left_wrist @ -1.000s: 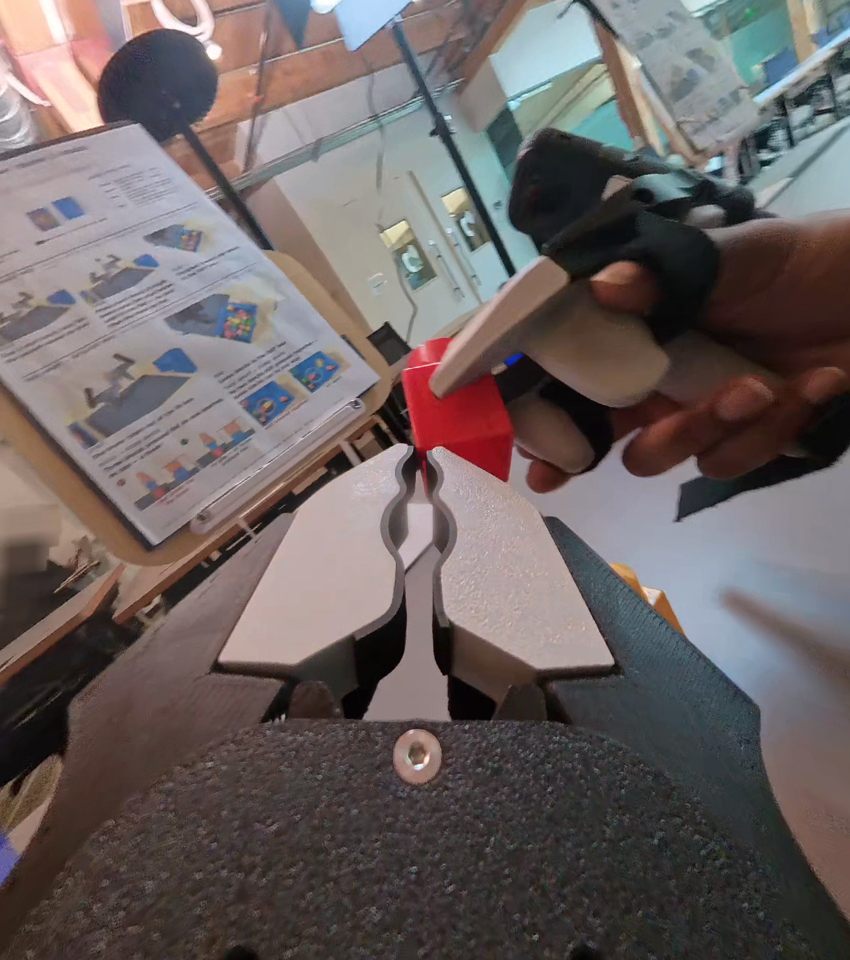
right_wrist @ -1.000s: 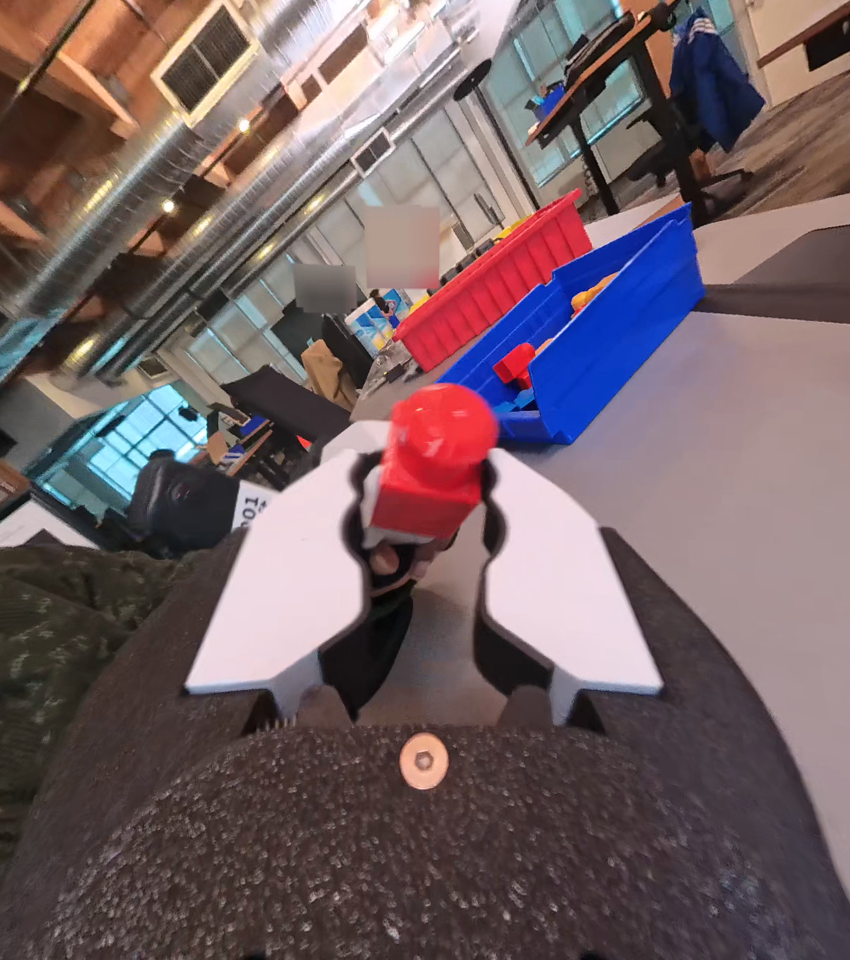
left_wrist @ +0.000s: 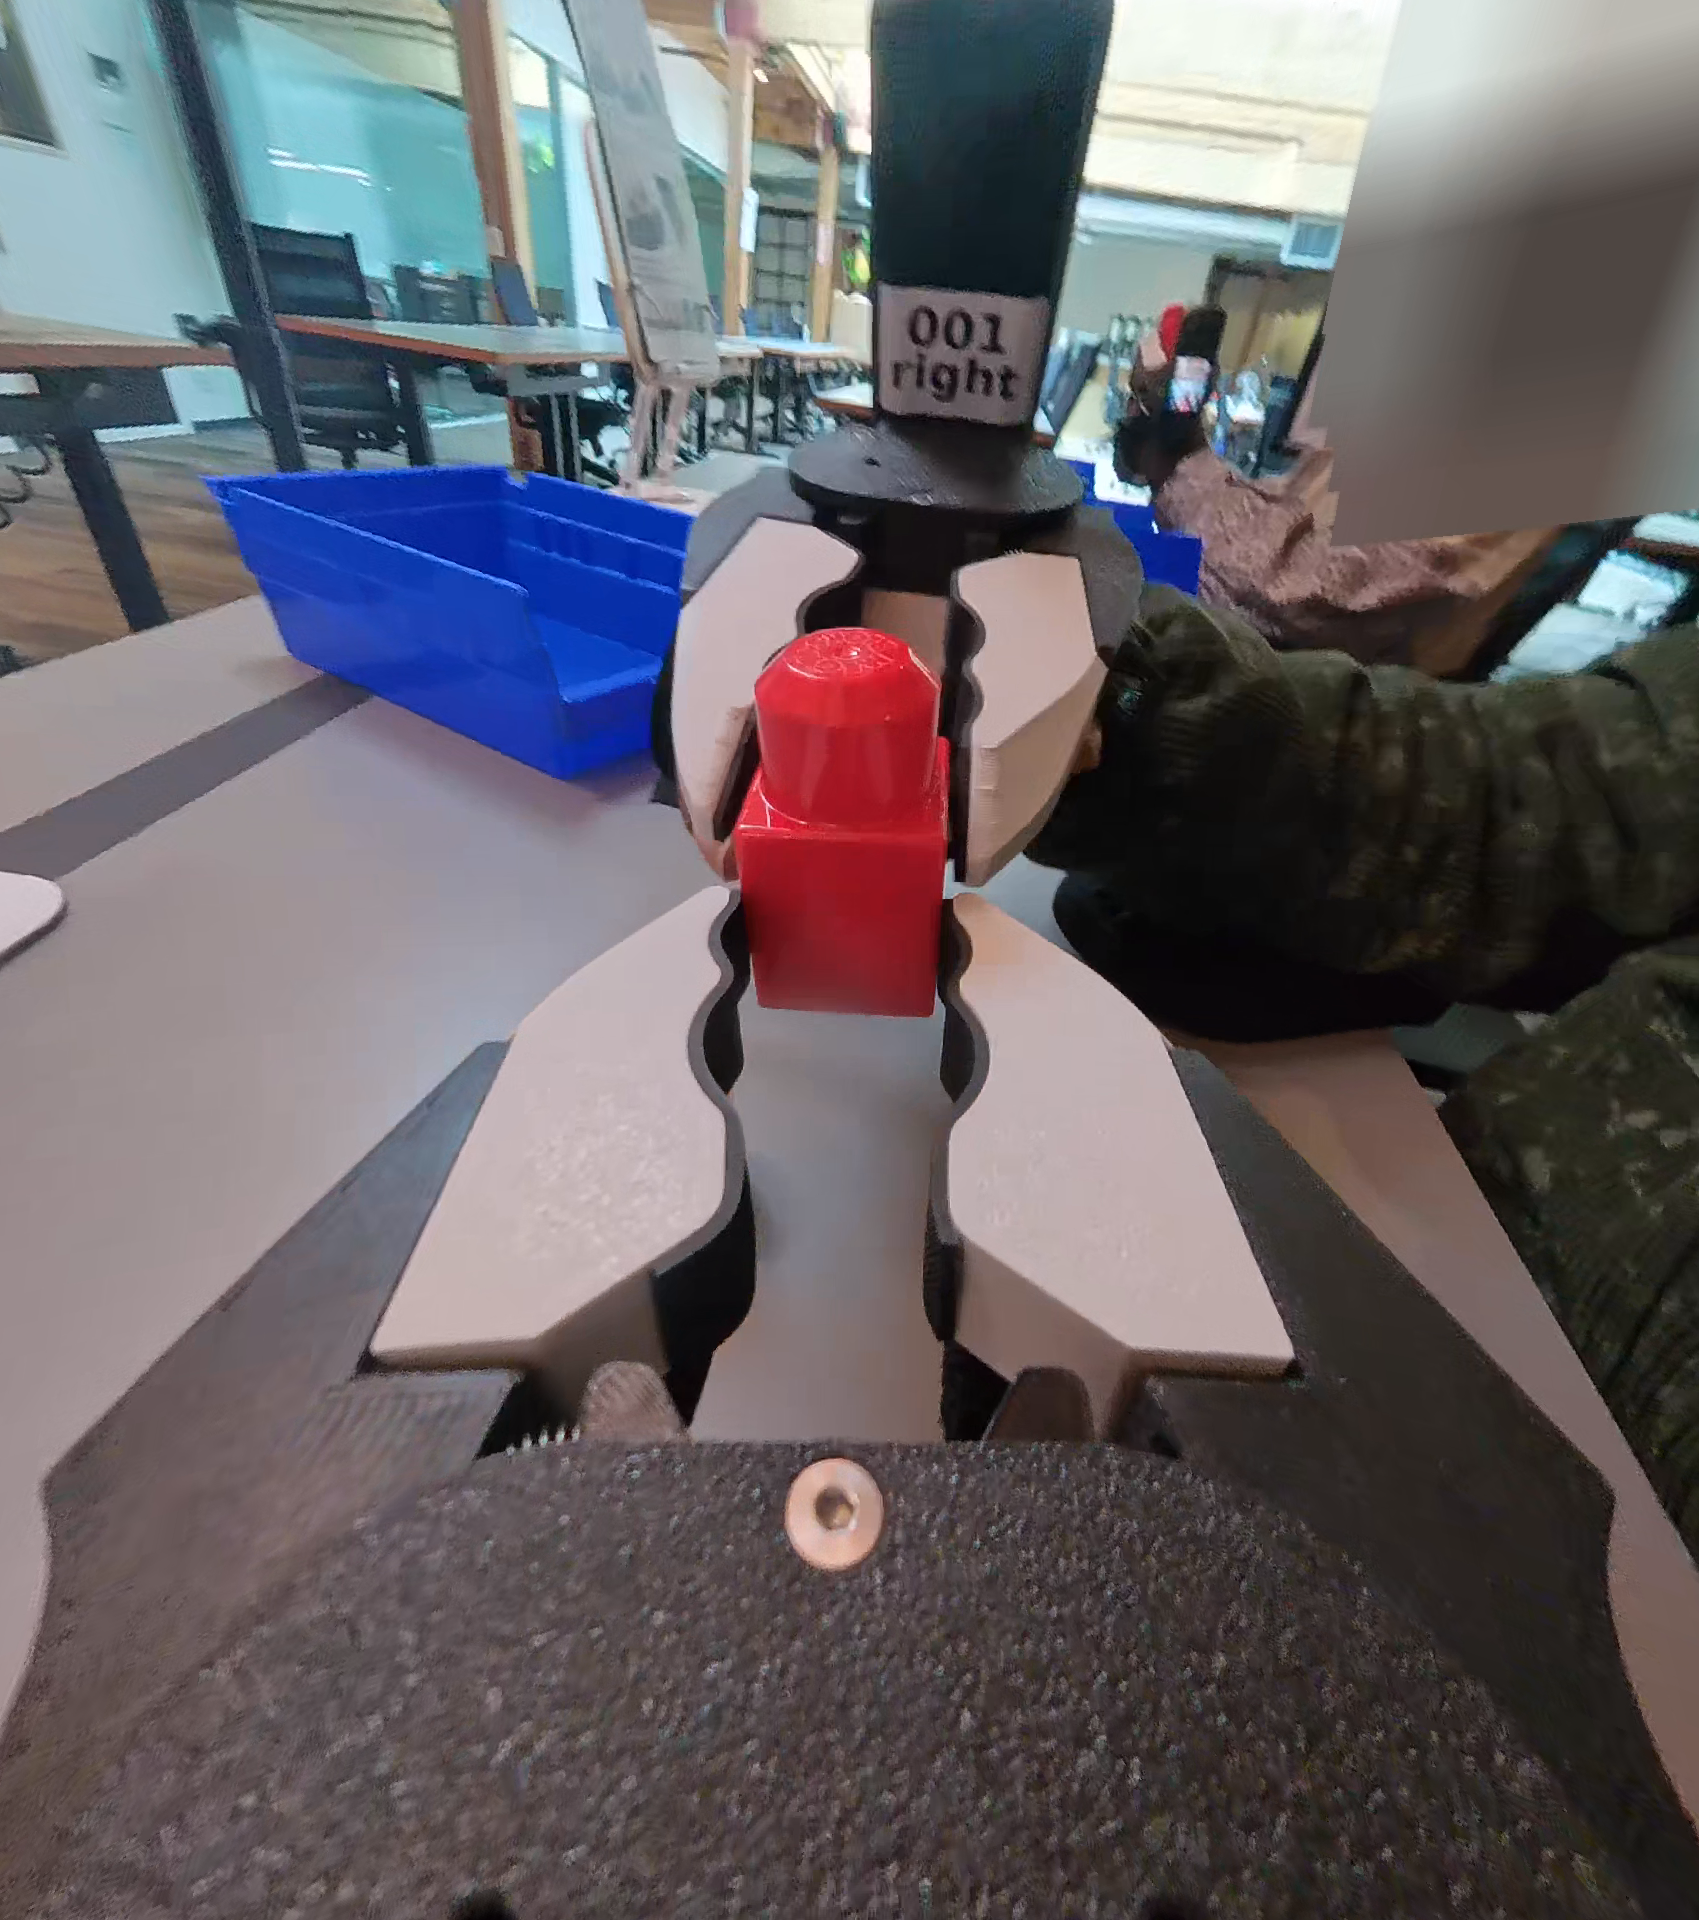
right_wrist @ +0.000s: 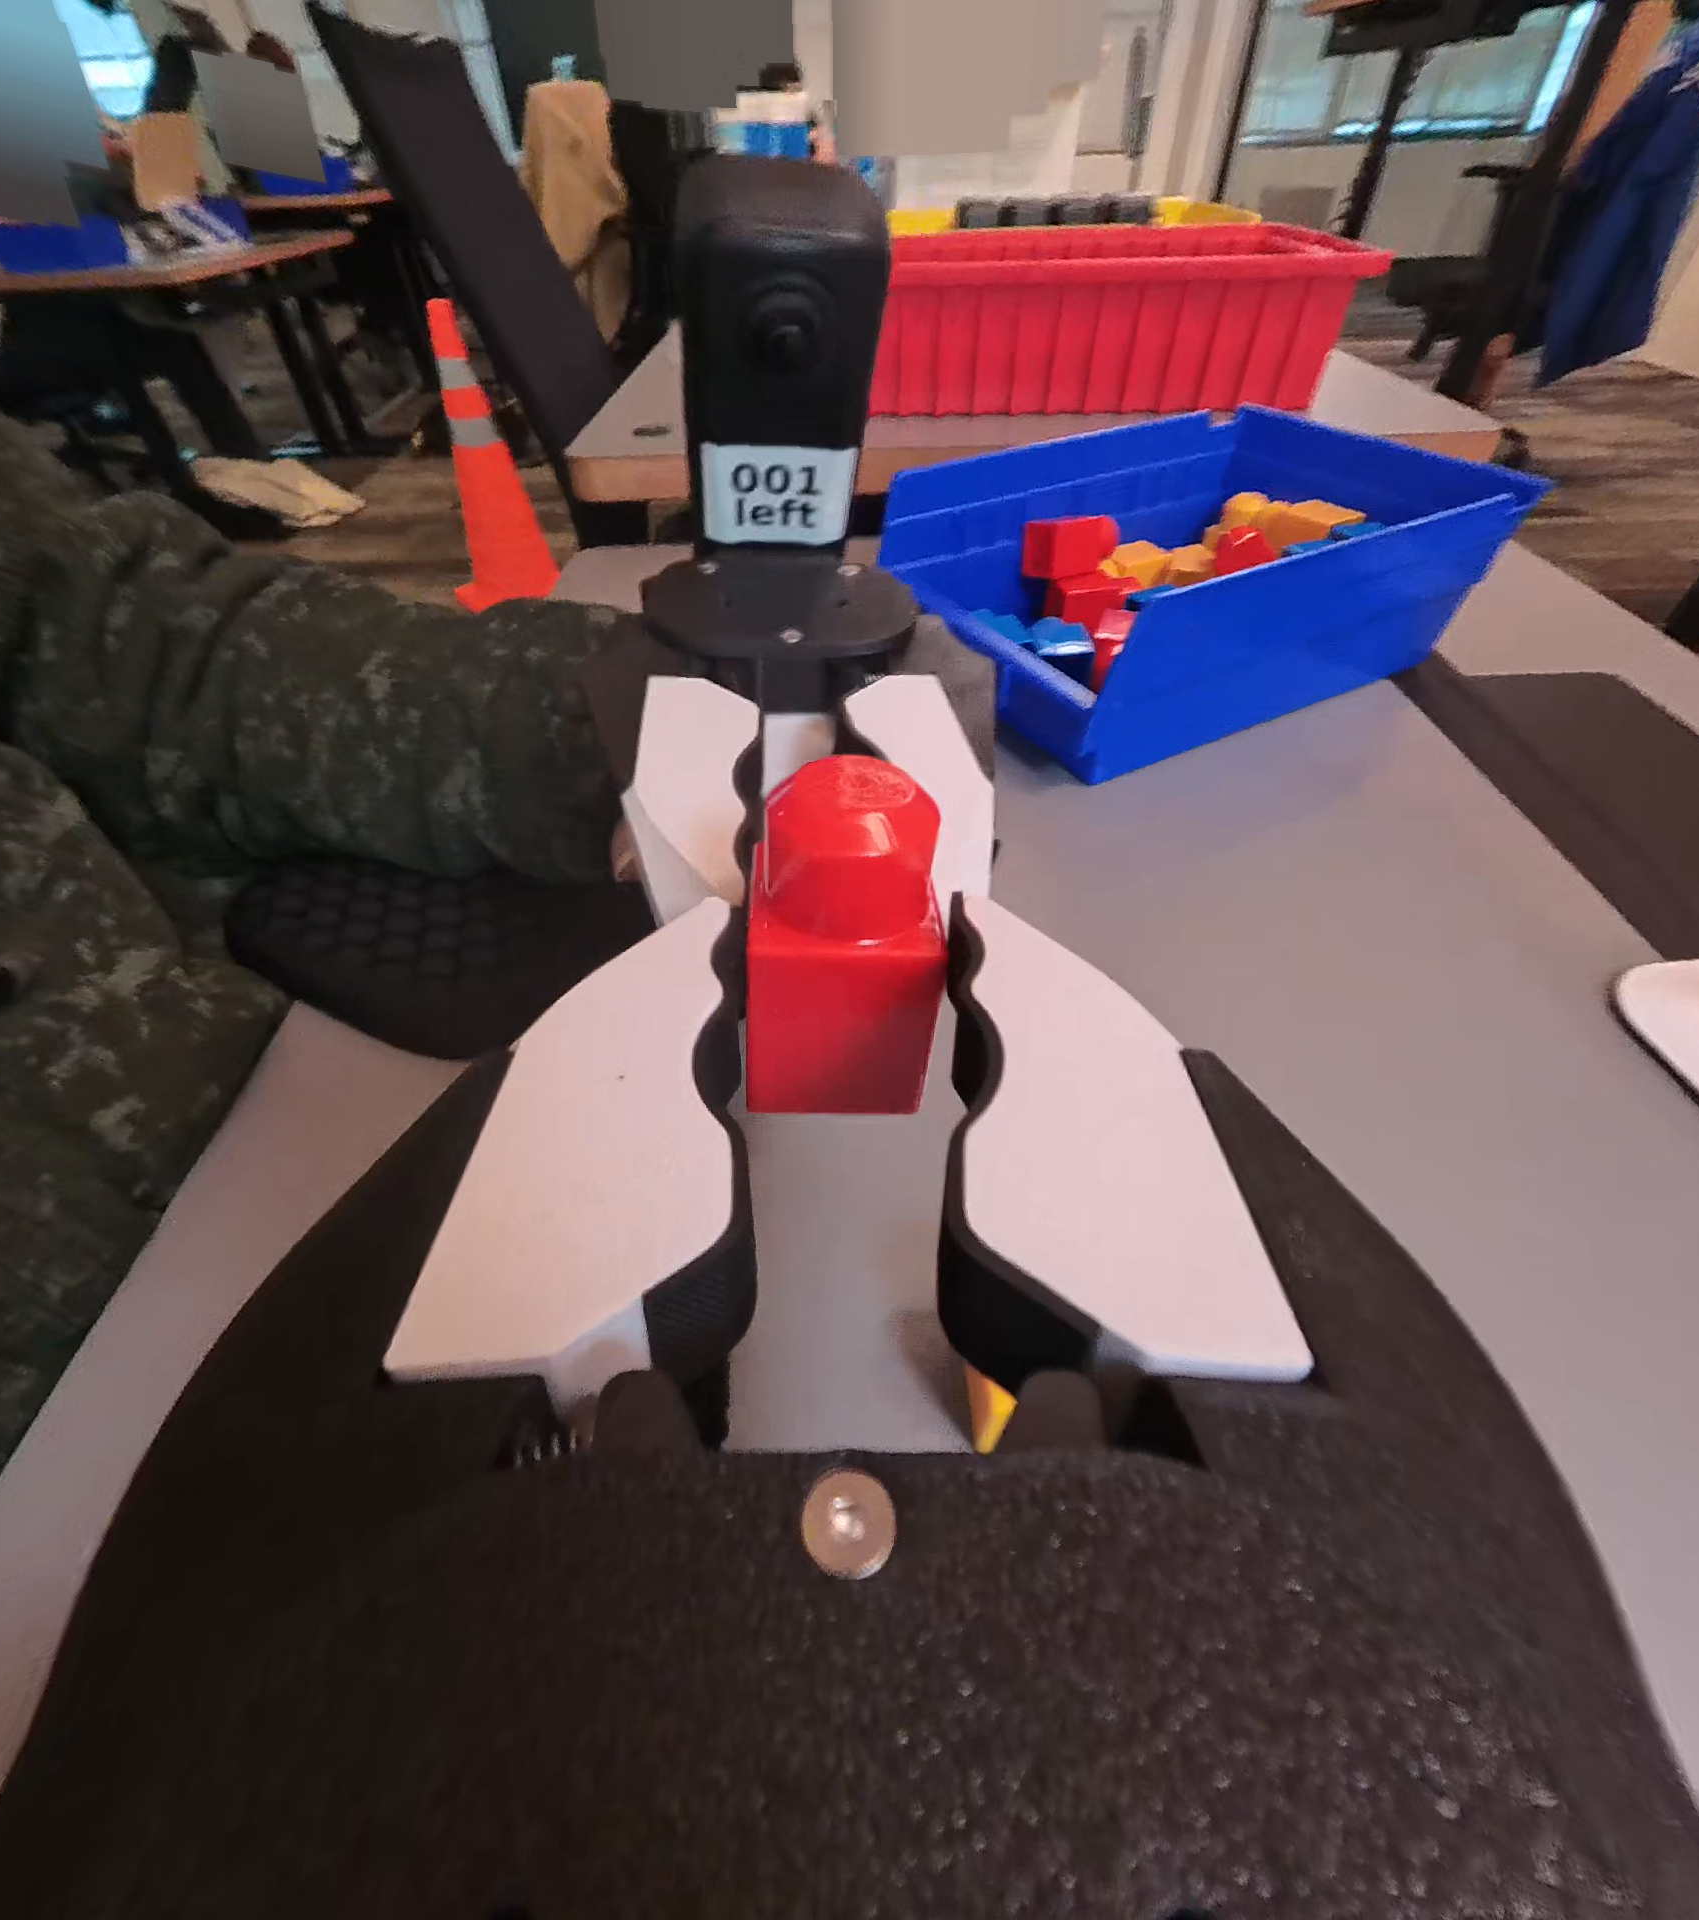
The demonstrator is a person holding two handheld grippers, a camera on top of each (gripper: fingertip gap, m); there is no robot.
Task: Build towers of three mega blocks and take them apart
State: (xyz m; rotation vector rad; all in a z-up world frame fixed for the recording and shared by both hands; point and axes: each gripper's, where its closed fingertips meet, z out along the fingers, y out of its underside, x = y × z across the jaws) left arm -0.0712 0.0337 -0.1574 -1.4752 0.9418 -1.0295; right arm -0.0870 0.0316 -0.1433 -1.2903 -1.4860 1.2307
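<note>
The grey bench [right_wrist: 1344,987] fills both views, with a blue bin [right_wrist: 1271,644] of mixed red, yellow and blue blocks [right_wrist: 1125,582] at about two o'clock in the right wrist view and an empty-looking blue bin [left_wrist: 471,613] at ten o'clock in the left wrist view. A red crate [right_wrist: 1115,312] stands behind at one o'clock.

A green patterned sleeve [left_wrist: 1447,810] comes in from three o'clock in the left wrist view, level with the bench, the forearm roughly horizontal behind the right gripper [left_wrist: 840,831]. In the right wrist view, the other sleeve [right_wrist: 305,707] enters from nine o'clock behind the left gripper [right_wrist: 840,842].

The two grippers face each other head-on at twelve o'clock, nearly tip to tip. Both are clamped on one red block [left_wrist: 840,894], stud upward, held just above the bench between them: the left gripper's fingers [left_wrist: 616,1091] press its lower sides, the right gripper's fingers [right_wrist: 616,1122] likewise.
</note>
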